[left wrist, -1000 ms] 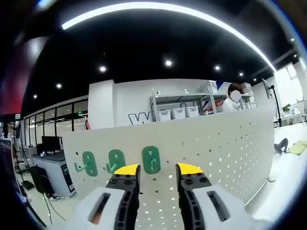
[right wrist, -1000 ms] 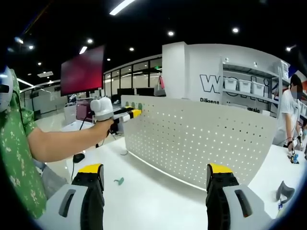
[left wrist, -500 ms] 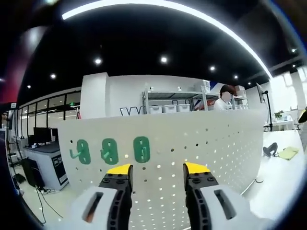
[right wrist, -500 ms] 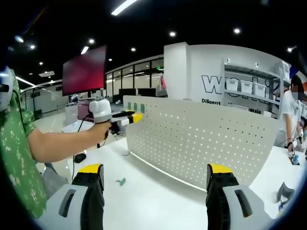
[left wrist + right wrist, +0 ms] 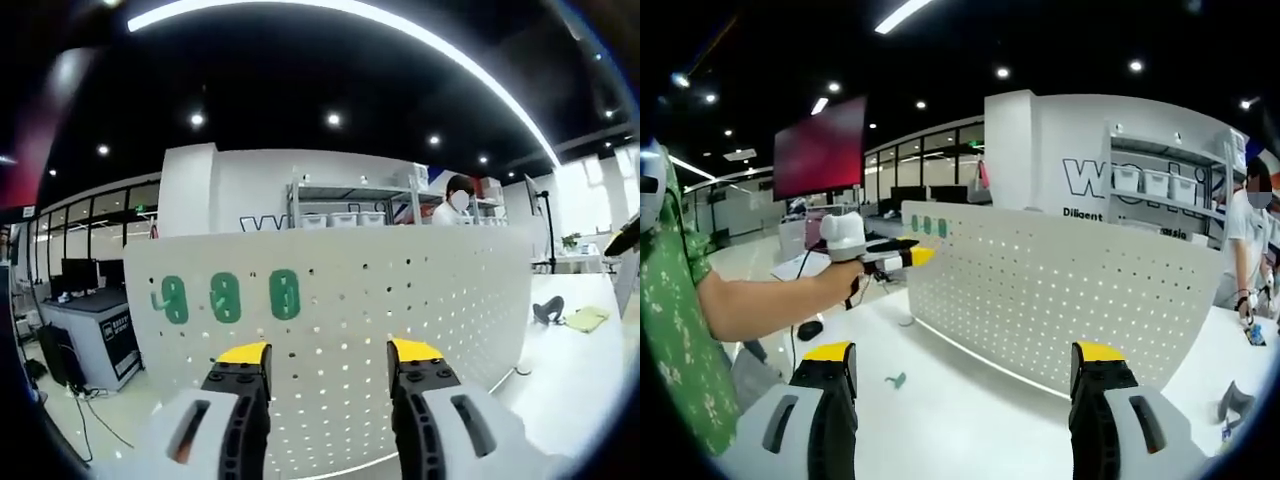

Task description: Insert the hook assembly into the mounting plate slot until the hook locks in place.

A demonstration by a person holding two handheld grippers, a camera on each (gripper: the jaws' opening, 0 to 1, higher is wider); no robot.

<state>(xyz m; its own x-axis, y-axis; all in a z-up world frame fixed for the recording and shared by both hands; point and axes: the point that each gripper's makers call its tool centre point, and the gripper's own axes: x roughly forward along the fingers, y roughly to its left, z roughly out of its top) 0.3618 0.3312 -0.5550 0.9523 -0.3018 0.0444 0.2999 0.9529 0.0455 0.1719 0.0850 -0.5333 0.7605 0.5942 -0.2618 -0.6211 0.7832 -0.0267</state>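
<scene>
Left gripper view, nearest: left gripper [image 5: 328, 352], yellow-tipped jaws apart, nothing between them, held in the air facing the pegboard [image 5: 400, 300]. Board is white, perforated, standing upright. Three green mounting plates [image 5: 227, 297] sit in a row near its upper left corner; the leftmost carries a small green hook [image 5: 158, 301] sticking out to the left, the other two look bare, though detail is too small to be sure. Beyond the board: a shelving rack [image 5: 355, 205] with white bins, and a person's head showing above the board's top edge.

Right gripper view, nearest: right gripper [image 5: 965, 358], jaws wide apart, empty, over the white table [image 5: 960, 420]. A small green hook piece [image 5: 897, 381] lies loose on the table, left of centre, well apart from both grippers and short of the board. Past it, a hand [image 5: 845, 283] on a bare forearm holds the left gripper up at the board's left end, just below the green plates; tips near the board edge, contact cannot be told. Green patterned sleeve [image 5: 675, 330] at far left. Behind: a red screen [image 5: 820, 148], a white wall with lettering, a person standing at far right
</scene>
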